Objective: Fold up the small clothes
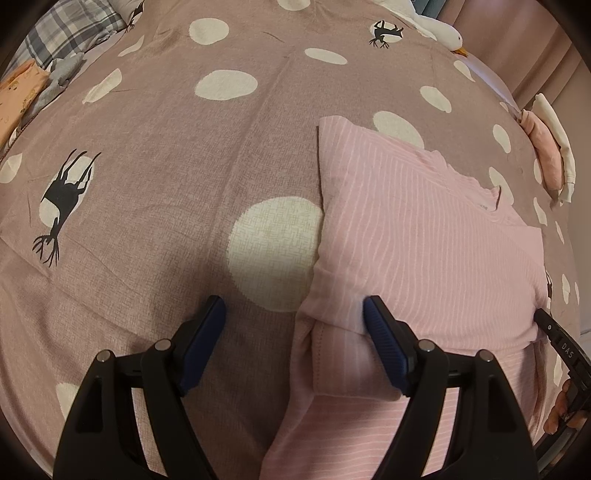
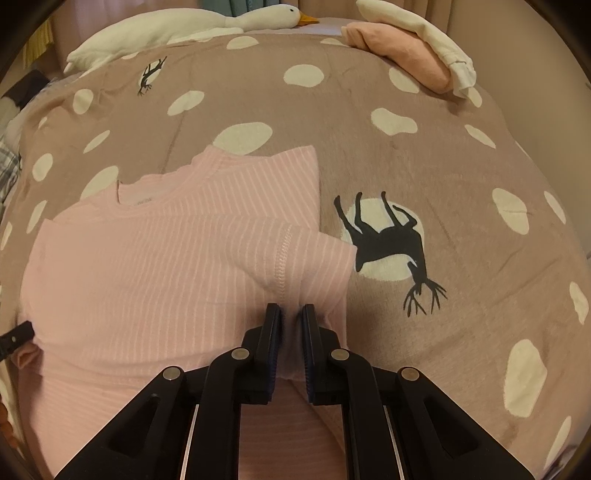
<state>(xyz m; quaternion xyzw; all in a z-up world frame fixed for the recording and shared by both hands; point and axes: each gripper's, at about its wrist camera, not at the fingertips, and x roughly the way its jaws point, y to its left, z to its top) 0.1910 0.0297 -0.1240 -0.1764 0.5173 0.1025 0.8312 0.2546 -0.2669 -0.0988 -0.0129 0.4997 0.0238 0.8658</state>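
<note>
1. The right gripper (image 2: 289, 314) has its jaws pressed together, pinching a fold of the pink striped shirt (image 2: 155, 266) near the sleeve seam.
2. The left gripper (image 1: 294, 314) stands spread wide over the shirt's other edge; nothing is pinched, though one finger (image 1: 380, 332) rests against the cloth.
3. The shirt lies on the spotted bedspread (image 1: 166, 147), sides folded inward, collar away from the grippers.
4. My judgement: the side folds look done; the lengthwise fold and stacking remain.
5. A pile of folded clothes (image 2: 413, 62) sits at the bed's far edge, well apart.
6. No basket or box is visible; a toy goose (image 2: 207, 22) lies beyond.
</note>
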